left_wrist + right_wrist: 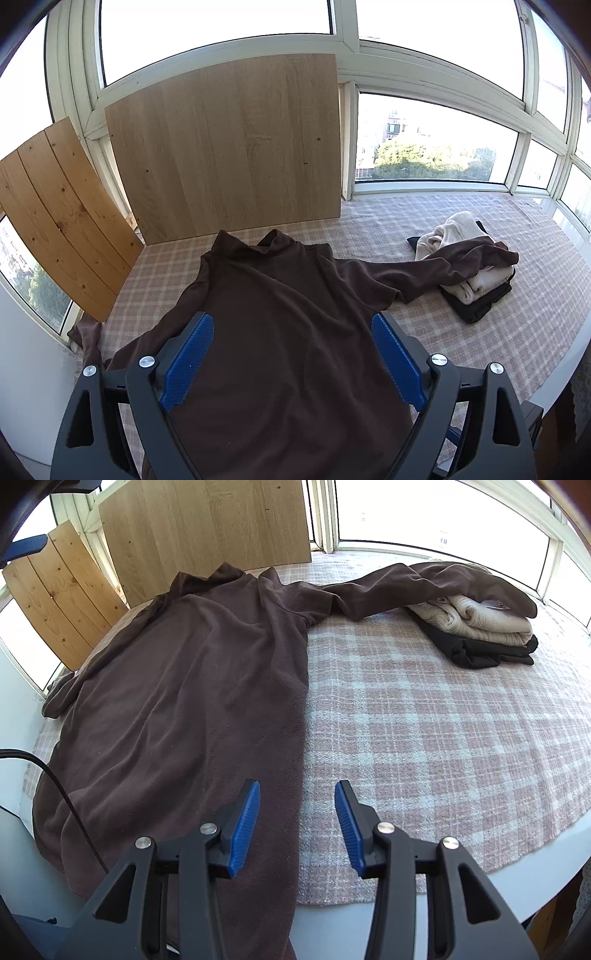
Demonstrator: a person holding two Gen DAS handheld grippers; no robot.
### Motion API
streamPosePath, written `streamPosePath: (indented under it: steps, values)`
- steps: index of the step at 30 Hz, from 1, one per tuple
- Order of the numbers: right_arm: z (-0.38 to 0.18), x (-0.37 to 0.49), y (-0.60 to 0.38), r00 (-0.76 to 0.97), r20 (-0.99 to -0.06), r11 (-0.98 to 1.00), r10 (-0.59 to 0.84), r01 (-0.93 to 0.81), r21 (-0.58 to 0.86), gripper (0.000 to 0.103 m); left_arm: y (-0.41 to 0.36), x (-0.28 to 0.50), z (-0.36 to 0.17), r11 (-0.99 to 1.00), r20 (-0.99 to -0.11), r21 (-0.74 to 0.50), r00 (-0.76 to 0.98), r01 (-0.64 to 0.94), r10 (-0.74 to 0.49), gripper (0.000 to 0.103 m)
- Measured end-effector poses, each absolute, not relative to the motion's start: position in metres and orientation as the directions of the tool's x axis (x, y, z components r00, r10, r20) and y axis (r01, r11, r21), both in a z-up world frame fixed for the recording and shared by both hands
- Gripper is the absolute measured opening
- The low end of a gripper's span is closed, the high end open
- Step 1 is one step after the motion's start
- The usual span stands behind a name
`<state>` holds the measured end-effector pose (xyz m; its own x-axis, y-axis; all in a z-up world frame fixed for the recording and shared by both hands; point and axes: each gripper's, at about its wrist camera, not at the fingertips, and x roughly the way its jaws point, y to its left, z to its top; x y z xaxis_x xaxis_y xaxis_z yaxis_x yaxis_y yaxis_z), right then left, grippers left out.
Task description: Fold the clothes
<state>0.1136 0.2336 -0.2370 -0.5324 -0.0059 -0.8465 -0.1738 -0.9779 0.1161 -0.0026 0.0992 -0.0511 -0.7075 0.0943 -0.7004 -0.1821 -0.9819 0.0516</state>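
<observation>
Sunlit windows [436, 140] wrap around the tabletop [554, 853], which is covered by a pink checked cloth [424, 720], with two wooden boards [229, 144] leaning against the frames at the back, probably to cut the glare. Spread flat on the cloth is a dark brown sweater [192, 686], collar toward the boards and hem toward the near edge, which looks like the layout for starting a fold. One sleeve [424, 266] stretches off to the upper right of the frame and drapes over a small stack of folded clothes [484, 635], a cream knit on top of something black; it seems simply to have landed there when the sweater was laid out, and it would have to come off that stack before the body can be folded. The other sleeve trails off the left edge of the cloth. The left tool [291, 354] hangs over the middle of the sweater with its blue pads wide apart, gripping nothing. The right tool [297, 823] sits low over the sweater's right side seam near the hem, its pads partly apart, with the fabric edge lying below the gap and not pinched, as far as I can tell. Judging from that, the fold itself has not yet begun.
</observation>
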Motion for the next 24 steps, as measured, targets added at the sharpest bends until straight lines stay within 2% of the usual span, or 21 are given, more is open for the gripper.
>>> streamPosePath:
  steps: [7, 10, 17, 22, 24]
  values:
    - [-0.238, 0.111, 0.234, -0.529, -0.849, -0.979, -0.009, -0.169, 0.115, 0.042, 0.095, -0.006, -0.064, -0.982, -0.717, 0.06, -0.692, -0.182, 0.085, 0.088]
    - [-0.237, 0.11, 0.239, -0.534, -0.845, -0.979, -0.003, -0.172, 0.112, 0.042, 0.073, -0.006, -0.087, -0.986, -0.735, 0.068, -0.675, -0.152, 0.054, 0.088]
    - [-0.234, 0.078, 0.294, -0.533, -0.839, -0.97, 0.107, -0.24, 0.029, 0.042, -0.032, 0.014, -0.177, -0.992, -0.848, 0.12, -0.516, 0.029, -0.118, 0.088]
    - [-0.213, 0.027, 0.33, -0.57, -0.806, -0.973, 0.161, -0.229, -0.033, 0.042, -0.085, 0.025, -0.198, -0.975, -0.875, 0.141, -0.438, 0.172, -0.204, 0.088]
    - [-0.207, -0.005, 0.329, -0.582, -0.801, -0.985, 0.139, -0.167, -0.05, 0.043, -0.094, 0.023, -0.199, -0.968, -0.875, 0.133, -0.434, 0.212, -0.215, 0.088]
